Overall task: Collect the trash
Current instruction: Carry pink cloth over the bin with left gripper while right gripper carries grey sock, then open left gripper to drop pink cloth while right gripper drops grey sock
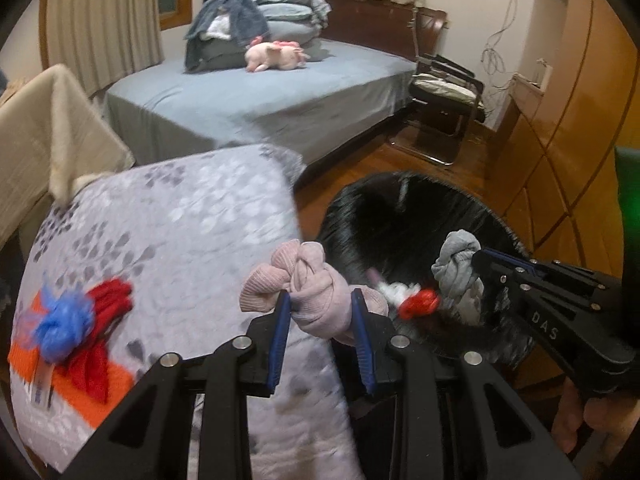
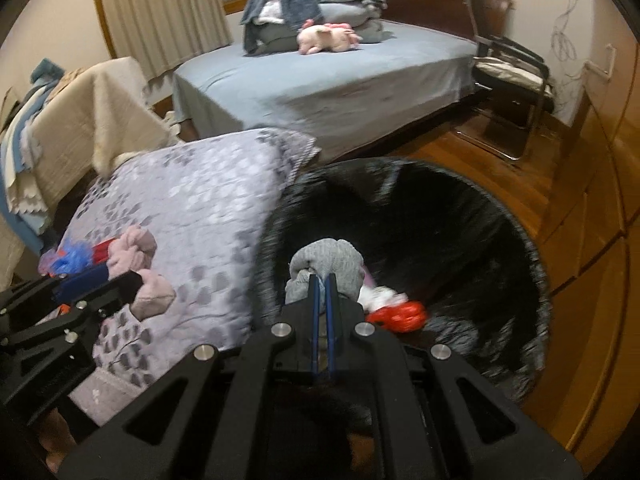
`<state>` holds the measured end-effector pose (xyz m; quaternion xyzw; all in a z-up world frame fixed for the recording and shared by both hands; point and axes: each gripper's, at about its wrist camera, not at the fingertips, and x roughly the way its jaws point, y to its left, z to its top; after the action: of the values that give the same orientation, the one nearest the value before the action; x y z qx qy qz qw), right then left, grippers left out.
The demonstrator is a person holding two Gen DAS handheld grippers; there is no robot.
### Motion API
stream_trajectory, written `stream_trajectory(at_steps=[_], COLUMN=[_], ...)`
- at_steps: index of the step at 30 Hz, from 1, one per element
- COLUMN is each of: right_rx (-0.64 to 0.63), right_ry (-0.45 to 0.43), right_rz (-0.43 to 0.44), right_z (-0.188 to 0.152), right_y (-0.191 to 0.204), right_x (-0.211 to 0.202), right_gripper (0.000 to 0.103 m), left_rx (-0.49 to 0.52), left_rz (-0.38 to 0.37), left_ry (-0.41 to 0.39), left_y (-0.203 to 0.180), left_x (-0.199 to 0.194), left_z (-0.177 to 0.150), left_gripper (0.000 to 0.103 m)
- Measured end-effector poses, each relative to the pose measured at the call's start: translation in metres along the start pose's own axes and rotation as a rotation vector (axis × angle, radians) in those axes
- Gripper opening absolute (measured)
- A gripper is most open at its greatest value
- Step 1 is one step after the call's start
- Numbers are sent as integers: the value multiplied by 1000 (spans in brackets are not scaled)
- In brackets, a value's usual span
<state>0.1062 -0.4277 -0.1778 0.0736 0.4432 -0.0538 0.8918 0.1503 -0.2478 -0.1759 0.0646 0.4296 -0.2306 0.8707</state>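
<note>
Left gripper [image 1: 320, 314] clenching pink sock bundle [image 1: 316, 292] over quilt [image 1: 180, 216]; right gripper [image 2: 322, 284] pinching grey sock [image 2: 332, 258] above black bin [image 2: 460, 220].

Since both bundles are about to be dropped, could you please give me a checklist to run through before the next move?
1. Right hand-held gripper shut on the grey sock bundle: ok.
2. Grey sock bundle over the black bin opening: ok.
3. Left hand-held gripper gripping the pink sock bundle: ok.
4. Pink sock bundle over the bin: not ok; it hangs at the edge of the patterned quilt, beside the rim.
5. Room left in the bin: ok; only a few items at the bottom.
6. Red and blue items collected: not ok.
</note>
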Motion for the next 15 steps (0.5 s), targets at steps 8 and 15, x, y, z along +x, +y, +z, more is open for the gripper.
stream_trajectory(at_steps=[8,15], right_rx=[39,89], right_ry=[63,120], right_rz=[-27,-52], right_z=[14,15], right_y=[-54,-92], right_x=[35,74], right_gripper=[2,3], left_rx=[3,32], left_rz=[-33,-71], left_ry=[8,66], left_y=[-43,-80], left_x=[36,87], left_z=[37,52], left_gripper=[30,30])
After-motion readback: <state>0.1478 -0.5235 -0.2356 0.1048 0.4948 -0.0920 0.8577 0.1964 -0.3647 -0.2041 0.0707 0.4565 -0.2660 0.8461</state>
